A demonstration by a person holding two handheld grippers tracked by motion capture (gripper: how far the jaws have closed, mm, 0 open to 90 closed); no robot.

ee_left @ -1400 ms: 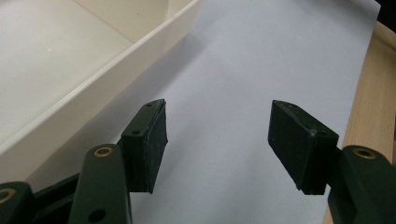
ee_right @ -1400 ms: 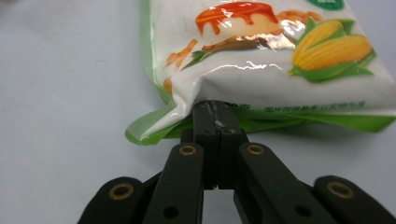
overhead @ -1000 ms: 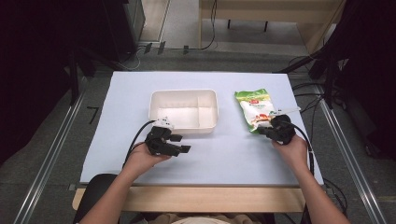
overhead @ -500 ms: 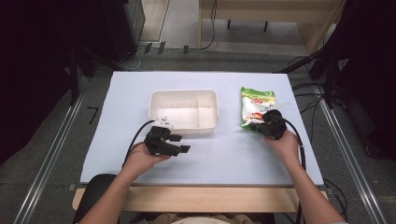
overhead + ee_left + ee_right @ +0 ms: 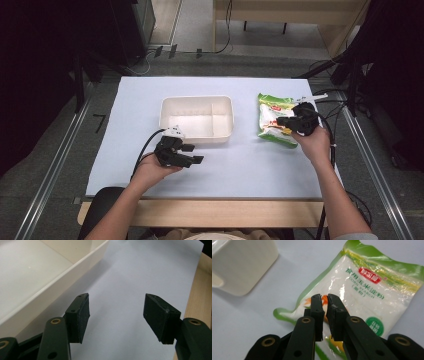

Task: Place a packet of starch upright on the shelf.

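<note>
Right claw [image 5: 324,298] above the green starch bag [image 5: 362,292], jaws just parted a sliver, nothing pinched, bag flat on the tabletop [image 5: 260,165] beside a white tray [image 5: 197,118], left claw [image 5: 116,312] wide apart, empty.

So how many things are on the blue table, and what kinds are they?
White tray: 1
Green and white food bag: 1
Black grippers, left gripper and right gripper: 2
Total: 4
</note>
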